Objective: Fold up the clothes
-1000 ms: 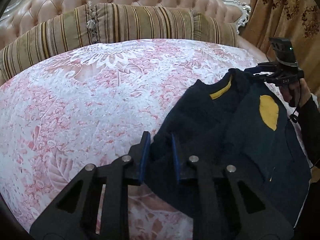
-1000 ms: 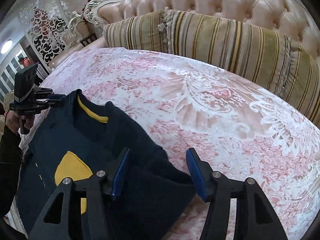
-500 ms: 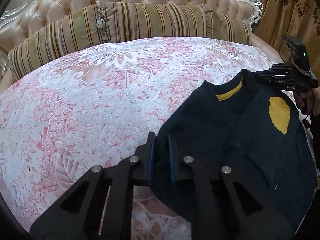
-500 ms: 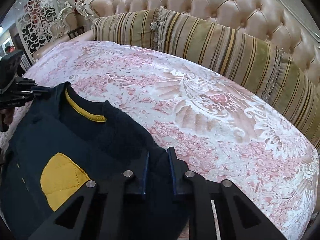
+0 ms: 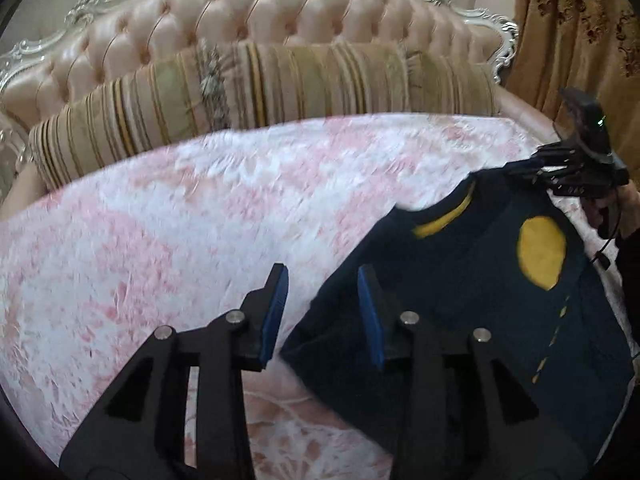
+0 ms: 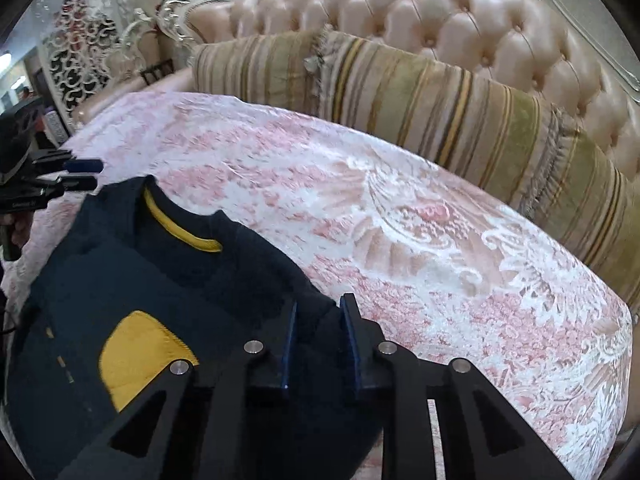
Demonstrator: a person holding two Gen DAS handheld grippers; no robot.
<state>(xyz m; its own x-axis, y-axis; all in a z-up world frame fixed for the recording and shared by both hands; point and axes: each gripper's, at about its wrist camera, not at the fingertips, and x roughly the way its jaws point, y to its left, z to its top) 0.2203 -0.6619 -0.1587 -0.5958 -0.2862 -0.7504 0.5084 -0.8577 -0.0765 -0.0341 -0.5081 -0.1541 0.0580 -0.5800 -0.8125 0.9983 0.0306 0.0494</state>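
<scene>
A navy sweater [image 5: 460, 280] with a yellow collar band and a yellow oval patch [image 5: 540, 252] lies on the pink-and-white bedspread [image 5: 160, 240]. My left gripper [image 5: 322, 308] hangs just above the sweater's near edge. Its jaws are opening and the blue pads stand clear of the cloth, with only a corner of the hem below the gap. From the right wrist view the left gripper [image 6: 82, 174] shows beside the sweater's [image 6: 180, 280] far shoulder, pads apart. My right gripper [image 6: 318, 336] has a thick fold of the sweater between its pads. Its jaws are easing open but still touch the cloth.
A long striped bolster pillow [image 5: 260, 88] lies along the tufted pink headboard [image 5: 240, 20]. A gold patterned curtain [image 5: 580, 20] hangs at the right. A person's hand [image 5: 628, 208] holds the right gripper [image 5: 532, 168] at the bed's right edge.
My left gripper let go of the sweater's edge, opened and rose a little. My right gripper went from wide open to closed on a fold of the sweater, then widened slightly.
</scene>
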